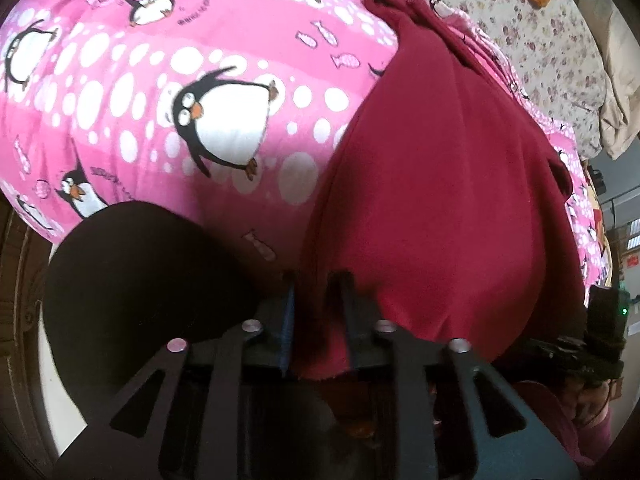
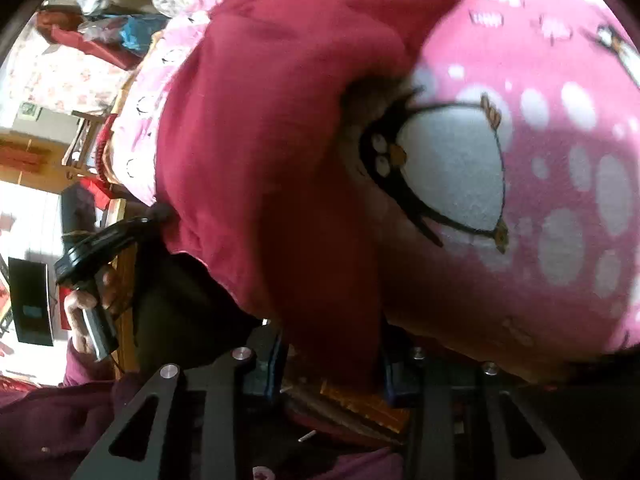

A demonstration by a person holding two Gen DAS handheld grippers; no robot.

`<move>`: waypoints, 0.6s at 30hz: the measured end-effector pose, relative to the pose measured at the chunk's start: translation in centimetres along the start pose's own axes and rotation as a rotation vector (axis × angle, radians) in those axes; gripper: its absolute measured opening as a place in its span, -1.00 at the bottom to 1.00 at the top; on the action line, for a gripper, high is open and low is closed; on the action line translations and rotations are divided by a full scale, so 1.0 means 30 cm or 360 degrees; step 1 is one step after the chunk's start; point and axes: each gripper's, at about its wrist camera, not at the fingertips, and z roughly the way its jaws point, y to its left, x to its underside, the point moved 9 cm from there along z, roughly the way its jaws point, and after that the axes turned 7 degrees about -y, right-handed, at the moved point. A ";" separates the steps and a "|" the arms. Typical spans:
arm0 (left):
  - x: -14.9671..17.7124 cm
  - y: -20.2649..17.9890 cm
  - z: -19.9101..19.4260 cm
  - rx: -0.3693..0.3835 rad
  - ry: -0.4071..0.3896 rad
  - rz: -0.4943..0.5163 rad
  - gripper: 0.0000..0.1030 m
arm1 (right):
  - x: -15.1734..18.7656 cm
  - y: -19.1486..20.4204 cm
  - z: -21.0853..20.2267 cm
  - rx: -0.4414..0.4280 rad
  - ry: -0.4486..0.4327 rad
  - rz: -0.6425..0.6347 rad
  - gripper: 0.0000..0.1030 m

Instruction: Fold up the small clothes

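the red garment (image 1: 440, 208) fills the centre right of the frame on the penguin blanket (image 1: 160, 100), its near edge clamped in the left claw (image 1: 318, 280); the right claw (image 2: 332, 344) also pinches it, lower centre.

Open blanket to your left, cloth dead ahead

The maroon garment (image 1: 440, 208) fills the space before both grippers; the pink penguin blanket (image 1: 168, 92) beside it lies bare, while clutter (image 2: 108, 28) crowds the bed's far edge.

Red garment (image 1: 432, 208) on penguin blanket (image 1: 160, 92)
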 end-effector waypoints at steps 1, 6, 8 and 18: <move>-0.002 -0.005 0.005 -0.0005 0.0002 0.0009 -0.55 | 0.004 0.004 -0.010 -0.0001 -0.0004 -0.0005 -0.30; 0.000 -0.014 0.027 -0.0050 0.0016 0.0043 -0.50 | 0.018 -0.005 -0.042 0.0015 -0.0047 0.0012 -0.30; -0.003 -0.025 0.037 -0.0070 0.0013 0.0061 -0.50 | 0.018 -0.030 -0.056 0.0002 -0.0062 0.0052 -0.30; -0.011 -0.031 0.061 -0.0098 0.0012 0.0082 -0.49 | 0.028 -0.020 0.002 0.0014 0.0025 0.0041 -0.30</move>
